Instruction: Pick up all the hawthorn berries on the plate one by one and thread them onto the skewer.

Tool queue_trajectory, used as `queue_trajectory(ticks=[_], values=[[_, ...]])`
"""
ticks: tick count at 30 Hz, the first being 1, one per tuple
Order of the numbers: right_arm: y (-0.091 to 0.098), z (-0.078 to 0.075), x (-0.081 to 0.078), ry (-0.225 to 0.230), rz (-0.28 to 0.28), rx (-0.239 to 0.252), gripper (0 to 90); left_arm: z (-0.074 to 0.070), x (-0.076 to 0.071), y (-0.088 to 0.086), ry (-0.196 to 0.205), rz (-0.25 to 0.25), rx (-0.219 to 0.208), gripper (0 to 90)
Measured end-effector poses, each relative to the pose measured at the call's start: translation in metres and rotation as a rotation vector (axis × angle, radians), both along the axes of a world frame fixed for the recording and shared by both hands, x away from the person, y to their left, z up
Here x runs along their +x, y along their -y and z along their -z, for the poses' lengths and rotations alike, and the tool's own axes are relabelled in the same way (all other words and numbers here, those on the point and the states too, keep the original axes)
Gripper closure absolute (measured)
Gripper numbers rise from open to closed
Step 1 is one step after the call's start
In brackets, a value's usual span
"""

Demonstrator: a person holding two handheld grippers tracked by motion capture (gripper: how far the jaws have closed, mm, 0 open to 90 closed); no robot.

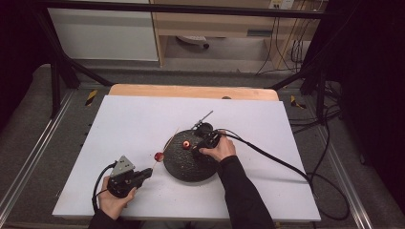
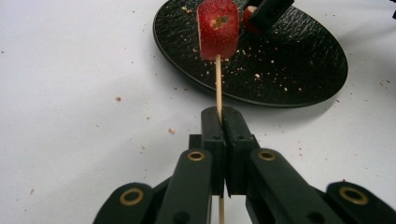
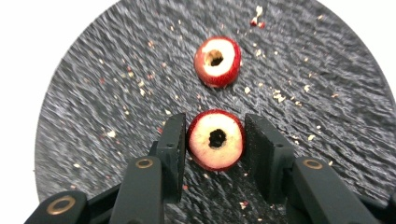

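Left hand, high view: we see our left gripper (image 1: 143,174) nearest us at the counter's (image 1: 124,124) near edge, clenched on a thin wooden skewer (image 1: 160,160) that runs forward from its jaws toward the black plate (image 1: 184,167).
Skewered piece, high view: one red fruit piece (image 1: 159,156) sits on the skewer ahead of the left gripper, just beside the plate's rim.
Right hand, high view: our right gripper (image 1: 196,149) is down over the plate, with another red piece (image 1: 186,144) just beyond it.
Left gripper view: our jaws stand pressed together on the skewer (image 2: 218,84), which rises straight ahead to the threaded piece (image 2: 217,28); the plate (image 2: 299,70) lies beyond and to the right, crumbs scattered around it.
Right gripper view: our jaws bracket a cored fruit ring (image 3: 216,139) on the plate (image 3: 93,93), the pads appear to touch both its sides, so we read it as grasped; a second cored ring (image 3: 217,61) lies straight ahead, a little apart.
Step in hand, our judgement: picking the next ring off the plate for threading, one piece already on.
Next move, our judgement: we would lift the ring, turn its hole toward the skewer tip, keep the stick steady, and push gently so the soft flesh does not split.
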State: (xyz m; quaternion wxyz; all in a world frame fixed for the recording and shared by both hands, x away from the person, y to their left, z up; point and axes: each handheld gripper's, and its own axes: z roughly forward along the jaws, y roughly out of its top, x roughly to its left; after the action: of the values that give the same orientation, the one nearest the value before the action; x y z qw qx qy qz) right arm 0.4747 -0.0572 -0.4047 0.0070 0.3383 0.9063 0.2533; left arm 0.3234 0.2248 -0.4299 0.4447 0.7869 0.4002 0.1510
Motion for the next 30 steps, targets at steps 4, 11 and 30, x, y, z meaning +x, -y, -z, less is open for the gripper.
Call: queue_trajectory(ticks=[4, 11, 30], values=[[0.002, -0.006, -0.003, 0.002, 0.039, 0.042, 60.6, 0.000, 0.000, 0.000, 0.001, 0.000, -0.001, 88.5], [0.006, -0.014, -0.012, 0.017, 0.080, 0.129, 60.7, 0.000, -0.001, 0.000, 0.004, 0.002, 0.002, 88.5], [0.030, -0.005, -0.043, 0.047, 0.240, 0.445, 60.8, 0.000, -0.001, 0.001, 0.005, 0.002, 0.001, 88.5]])
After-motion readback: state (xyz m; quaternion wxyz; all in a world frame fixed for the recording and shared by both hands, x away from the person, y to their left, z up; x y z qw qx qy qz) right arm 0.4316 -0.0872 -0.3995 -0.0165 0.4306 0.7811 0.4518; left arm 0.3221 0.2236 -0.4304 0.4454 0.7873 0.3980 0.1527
